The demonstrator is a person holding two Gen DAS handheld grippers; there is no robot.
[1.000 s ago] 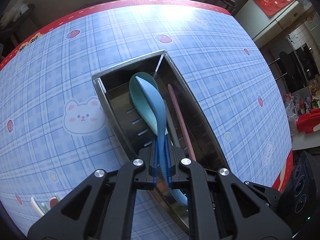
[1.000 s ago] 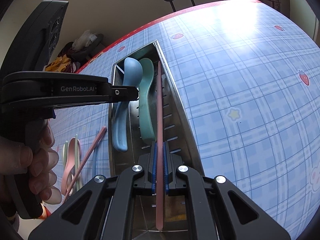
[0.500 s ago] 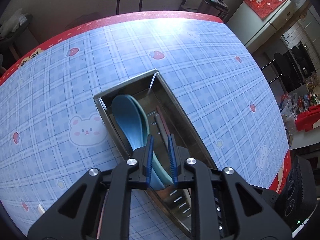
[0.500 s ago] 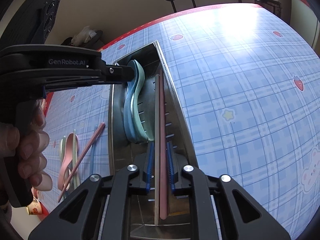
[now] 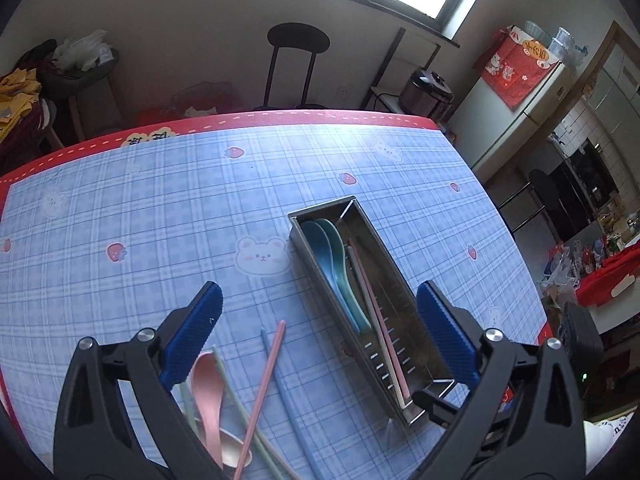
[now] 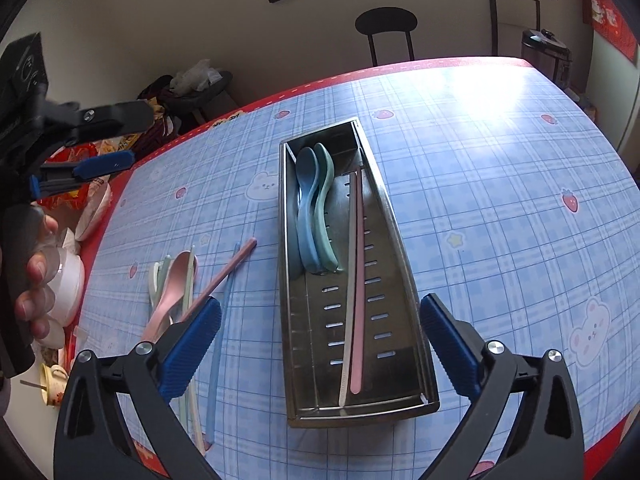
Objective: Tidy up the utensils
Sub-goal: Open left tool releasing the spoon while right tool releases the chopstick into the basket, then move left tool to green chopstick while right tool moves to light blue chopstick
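Observation:
A steel utensil tray (image 5: 385,249) (image 6: 283,240) lies on the blue checked tablecloth. In it rest a blue spoon (image 5: 320,252) (image 6: 306,200), a green spoon (image 5: 341,254) (image 6: 326,200), a pink chopstick (image 6: 359,280) and a white chopstick (image 6: 350,280). My left gripper (image 5: 318,296) (image 6: 116,140) hangs above the table left of the tray, jaws opening wide, nothing between them. My right gripper (image 6: 320,306) hovers over the tray's near end, jaws opening, gripping nothing. Loose on the cloth lie a pink spoon (image 5: 208,396) (image 6: 176,284), a pink chopstick (image 5: 264,384) (image 6: 228,272), a blue chopstick (image 5: 288,400) and green chopsticks (image 5: 240,400).
A person's hand (image 6: 36,280) holds the left gripper's handle. White bowls and a cup (image 6: 68,280) sit past the table's left edge. A black chair (image 5: 298,40) stands behind the far edge, a rice cooker (image 5: 428,88) at the back right.
Both grippers opened and lifted back from the tray. The left let go of the blue spoon and the right let go of the pink chopstick; both now lie in the tray.

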